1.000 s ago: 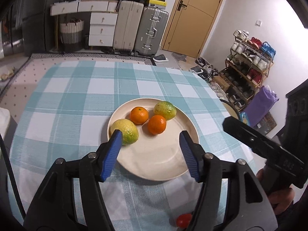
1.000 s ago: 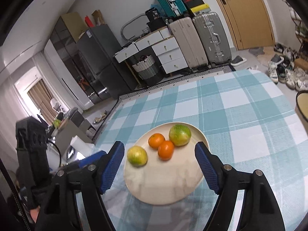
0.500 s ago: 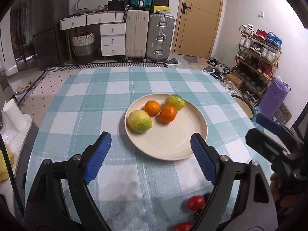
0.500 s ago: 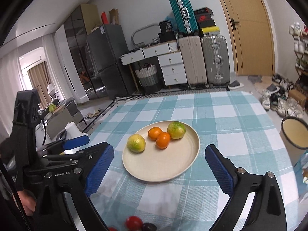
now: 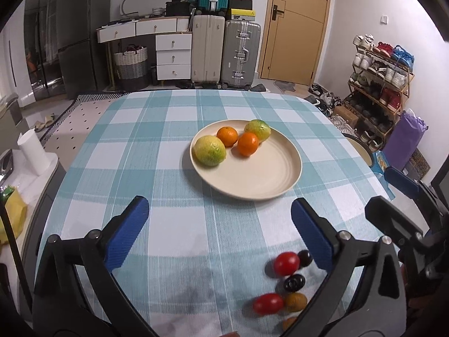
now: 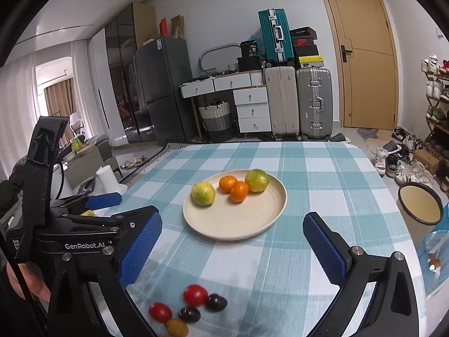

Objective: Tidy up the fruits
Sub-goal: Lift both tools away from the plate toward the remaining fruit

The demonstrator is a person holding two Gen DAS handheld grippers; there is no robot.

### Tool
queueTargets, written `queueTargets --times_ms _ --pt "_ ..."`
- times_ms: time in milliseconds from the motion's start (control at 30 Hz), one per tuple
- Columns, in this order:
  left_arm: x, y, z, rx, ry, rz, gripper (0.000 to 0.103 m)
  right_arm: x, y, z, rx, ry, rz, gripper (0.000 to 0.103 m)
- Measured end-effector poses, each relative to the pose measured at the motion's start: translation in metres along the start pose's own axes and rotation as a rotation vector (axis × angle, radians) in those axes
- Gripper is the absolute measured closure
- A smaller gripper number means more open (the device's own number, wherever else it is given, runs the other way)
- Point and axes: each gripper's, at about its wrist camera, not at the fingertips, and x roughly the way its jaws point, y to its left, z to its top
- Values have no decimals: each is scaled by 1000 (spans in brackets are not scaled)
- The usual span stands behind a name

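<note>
A cream plate (image 5: pixel 261 179) (image 6: pixel 238 224) sits on the checked tablecloth and holds two oranges (image 5: pixel 247 143) (image 6: pixel 239 191) and two yellow-green citrus fruits (image 5: pixel 210 150) (image 6: pixel 203 193). Near the table's front edge lie small loose fruits: red cherry tomatoes (image 5: pixel 286 263) (image 6: pixel 195 295), dark grapes (image 5: pixel 293 282) (image 6: pixel 216 302) and a brownish one (image 5: pixel 296 302) (image 6: pixel 176 327). My left gripper (image 5: pixel 221 233) is open and empty, held above the cloth in front of the plate. My right gripper (image 6: pixel 233 247) is open and empty, above the small fruits. The left gripper shows in the right wrist view (image 6: pixel 95 210).
A round stool (image 6: pixel 419 207) stands off the table's right edge, beside a shoe rack (image 5: pixel 378 84). A white paper roll (image 5: pixel 32 151) sits on a low unit to the left. Suitcases and drawers line the far wall.
Both grippers have pulled back from the plate toward the table's front edge and opened wider. The small loose fruits have come into view near the front.
</note>
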Motion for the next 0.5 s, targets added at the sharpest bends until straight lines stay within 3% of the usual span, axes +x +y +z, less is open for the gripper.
queueTargets --times_ms 133,500 --pt "-4 1 -15 3 8 6 1 -6 4 -10 -3 9 -4 0" --pt "0 -1 -61 -1 139 -47 1 -13 5 -42 7 56 -29 0"
